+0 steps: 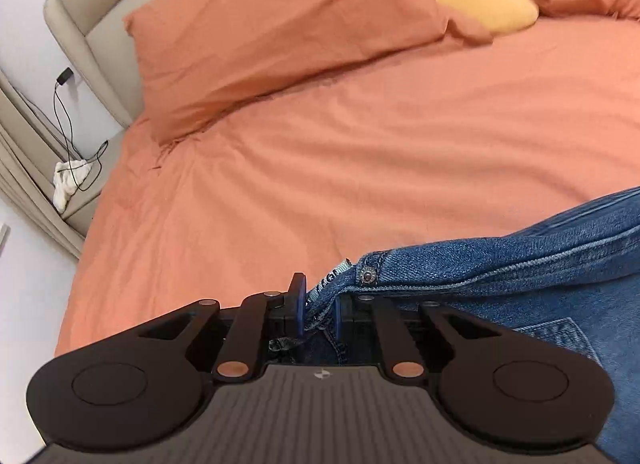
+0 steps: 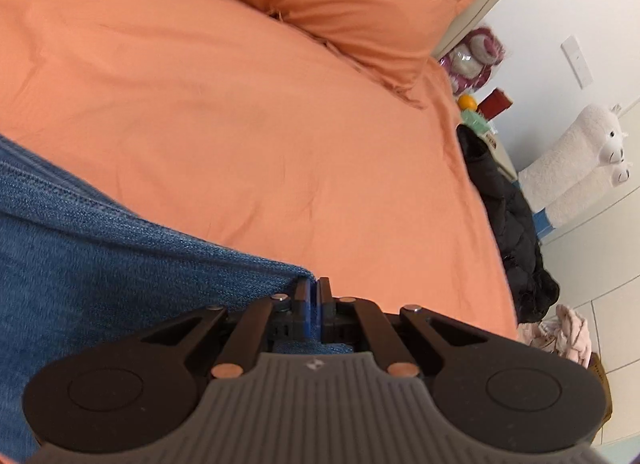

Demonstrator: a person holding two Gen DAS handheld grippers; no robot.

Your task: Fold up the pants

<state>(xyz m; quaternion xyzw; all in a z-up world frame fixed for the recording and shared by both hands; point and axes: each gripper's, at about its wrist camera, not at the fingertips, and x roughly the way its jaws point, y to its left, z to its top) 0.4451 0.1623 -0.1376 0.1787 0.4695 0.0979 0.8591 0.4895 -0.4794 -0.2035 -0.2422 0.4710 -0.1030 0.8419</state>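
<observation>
While the orange bed (image 1: 360,136) is filling both frames, I am holding blue jeans (image 1: 520,264) at their lower edges.
My left gripper (image 1: 318,308) is pinching the buttoned waistband at lower centre; my right gripper (image 2: 314,300) is pressing together on a denim corner.

Home bedroom, orange-sheeted bed (image 1: 360,136), pillows (image 1: 280,24), plush alpaca (image 2: 580,160)

Pants (image 1: 540,264) coarse blue denim; bedcover (image 1: 360,144) matt orange cloth.
</observation>
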